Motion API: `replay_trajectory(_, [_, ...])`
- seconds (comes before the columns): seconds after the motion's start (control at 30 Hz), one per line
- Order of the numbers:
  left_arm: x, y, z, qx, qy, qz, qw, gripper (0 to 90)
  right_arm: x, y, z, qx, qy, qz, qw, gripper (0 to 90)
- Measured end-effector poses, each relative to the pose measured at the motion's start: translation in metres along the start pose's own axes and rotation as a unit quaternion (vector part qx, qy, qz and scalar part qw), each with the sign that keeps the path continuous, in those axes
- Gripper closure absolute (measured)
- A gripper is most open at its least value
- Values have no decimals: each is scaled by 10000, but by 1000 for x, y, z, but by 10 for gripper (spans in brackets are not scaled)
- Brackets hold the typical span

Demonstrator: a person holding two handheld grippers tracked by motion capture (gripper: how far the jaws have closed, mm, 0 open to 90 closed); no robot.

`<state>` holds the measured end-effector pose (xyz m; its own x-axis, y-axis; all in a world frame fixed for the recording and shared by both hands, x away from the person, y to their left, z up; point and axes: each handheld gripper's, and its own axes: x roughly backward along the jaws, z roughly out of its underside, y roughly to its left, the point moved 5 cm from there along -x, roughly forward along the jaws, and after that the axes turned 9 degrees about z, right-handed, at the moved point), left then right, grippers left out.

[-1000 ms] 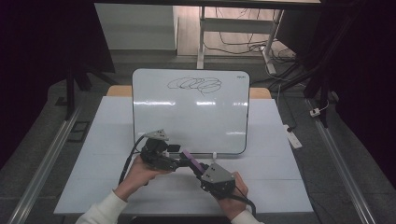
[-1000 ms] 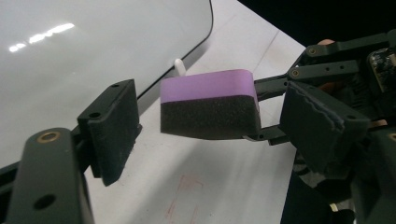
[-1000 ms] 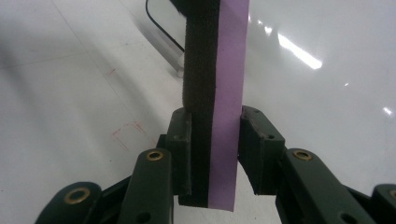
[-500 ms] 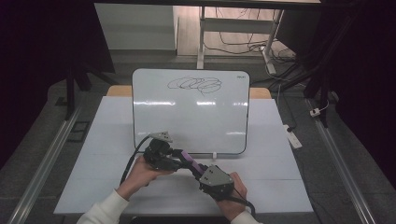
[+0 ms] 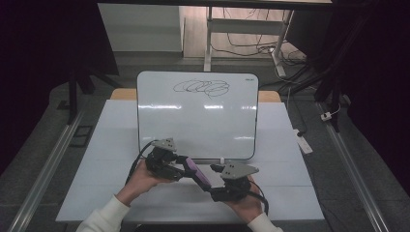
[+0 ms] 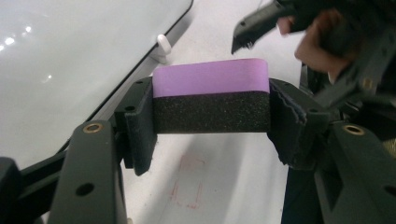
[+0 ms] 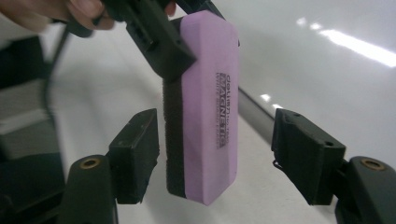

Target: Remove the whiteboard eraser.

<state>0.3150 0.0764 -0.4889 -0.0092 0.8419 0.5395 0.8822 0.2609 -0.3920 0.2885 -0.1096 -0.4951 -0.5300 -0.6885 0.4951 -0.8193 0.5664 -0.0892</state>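
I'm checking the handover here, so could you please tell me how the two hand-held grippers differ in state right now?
The left hand-held gripper is shut on the purple eraser, its pads pressed against both ends; the right hand-held gripper is open, its jaws either side of the eraser's free end without touching it. In the high view, the left sits nearer the whiteboard, the right nearer the table's front edge. Both are held just above the table.

In the right gripper view, a black jaw hides the top corner of the eraser, and its small print is too blurry to read. The hand (just fingers) is cut off at the top edge.
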Motion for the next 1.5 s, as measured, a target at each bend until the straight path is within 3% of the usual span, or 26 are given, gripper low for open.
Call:
replay_trajectory(0.03, [-1, -2, 1, -86, 38, 72, 9999, 383, 1, -4, 1, -159, 49, -253, 9995, 293])
replay_trajectory(0.07, [-1, -2, 1, -86, 38, 72, 9999, 383, 1, -4, 1, -159, 49, -253, 9995, 293])
replay_trajectory(0.23, [-3, -6, 2, -338, 120, 180, 9992, 383, 0, -8, 4, -327, 230, -826, 9958, 272])
replay_trajectory(0.3, [-3, -9, 2, -465, 142, 263, 9985, 383, 0, -8, 5, -342, 251, -911, 9949, 272])
replay_trajectory(0.4, [-4, -14, 2, -679, 177, 378, 9968, 383, -3, -4, 7, -417, 349, -1279, 9903, 278])
replay_trajectory(0.67, [-4, -26, 2, -1162, 196, 684, 9907, 383, -6, 1, 8, -421, 449, -1668, 9841, 288])
replay_trajectory(0.8, [-4, -28, 2, -1278, 204, 782, 9885, 383, -6, 4, 8, -481, 462, -1921, 9791, 325])
replay_trajectory(0.83, [-4, -28, 2, -1298, 209, 778, 9883, 383, -7, 6, 8, -508, 454, -2046, 9765, 378])
replay_trajectory(1.0, [-4, -28, 3, -1317, 213, 771, 9881, 382, -7, 6, 8, -500, 459, -2000, 9774, 396])
replay_trajectory(1.13, [-4, -27, 2, -1181, 179, 655, 9907, 377, -6, 6, 7, -446, 457, -1857, 9805, 400])
replay_trajectory(1.17, [-5, -26, 2, -1130, 153, 619, 9915, 373, -6, 5, 7, -413, 451, -1777, 9822, 400])
replay_trajectory(1.2, [-5, -26, 1, -1069, 115, 559, 9926, 342, -6, 5, 7, -314, 451, -1584, 9859, 401])
replay_trajectory(1.23, [-6, -25, 1, -1035, 120, 478, 9934, 342, -6, 5, 7, -314, 451, -1584, 9859, 401])
replay_trajectory(1.3, [-5, -23, 2, -931, 122, 287, 9952, 278, -5, 2, 7, -239, 409, -1226, 9913, 401])
replay_trajectory(1.33, [-4, -22, 2, -861, 91, 187, 9961, 278, -5, 2, 7, -239, 409, -1226, 9913, 401])
replay_trajectory(1.37, [-2, -21, 2, -809, 56, 111, 9966, 252, -4, -2, 6, -271, 354, -1017, 9938, 401])
replay_trajectory(1.5, [9, -19, 9, -577, -88, -201, 9981, 239, -2, -7, 6, -292, 277, -776, 9962, 401])
